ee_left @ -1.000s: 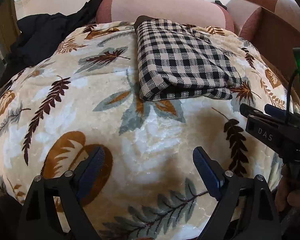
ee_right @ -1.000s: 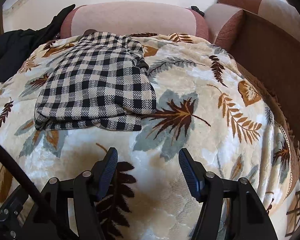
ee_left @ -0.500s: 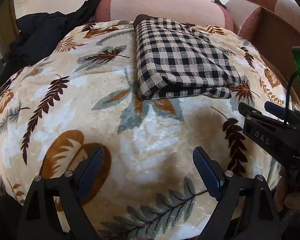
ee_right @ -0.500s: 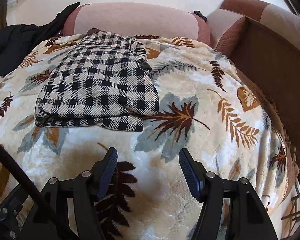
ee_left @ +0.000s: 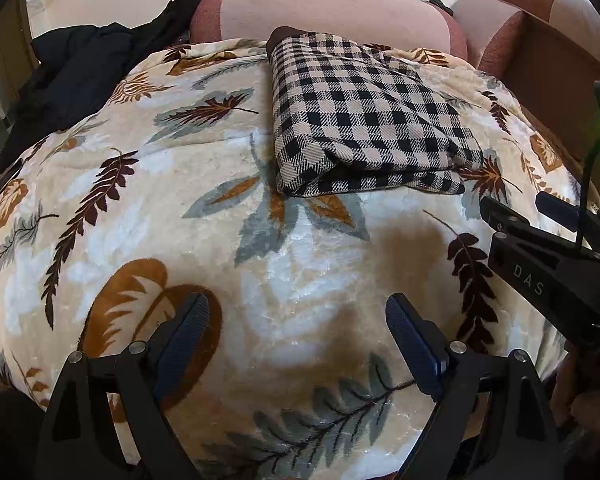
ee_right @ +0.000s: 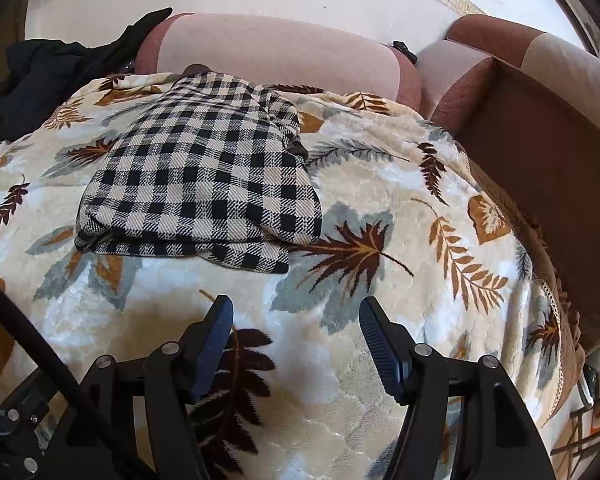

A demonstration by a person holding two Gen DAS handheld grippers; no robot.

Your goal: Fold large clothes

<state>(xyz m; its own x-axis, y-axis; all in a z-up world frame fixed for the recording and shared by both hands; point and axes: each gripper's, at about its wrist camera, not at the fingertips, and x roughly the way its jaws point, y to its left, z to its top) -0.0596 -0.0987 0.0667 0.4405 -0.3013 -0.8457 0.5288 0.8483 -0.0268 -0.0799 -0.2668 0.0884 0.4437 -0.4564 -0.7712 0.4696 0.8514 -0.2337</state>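
Left wrist: folded checked garment (ee_left: pixel 360 120) lengthwise toward backrest (ee_left: pixel 320 12)

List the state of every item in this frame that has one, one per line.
checked garment: folded into a compact stack, lying on the blanket, untouched.
leaf-print blanket: spread flat over the sofa.
black clothing: crumpled in a heap at the far left.
left gripper: open, empty, above the blanket.
right gripper: open, empty, short of the garment.
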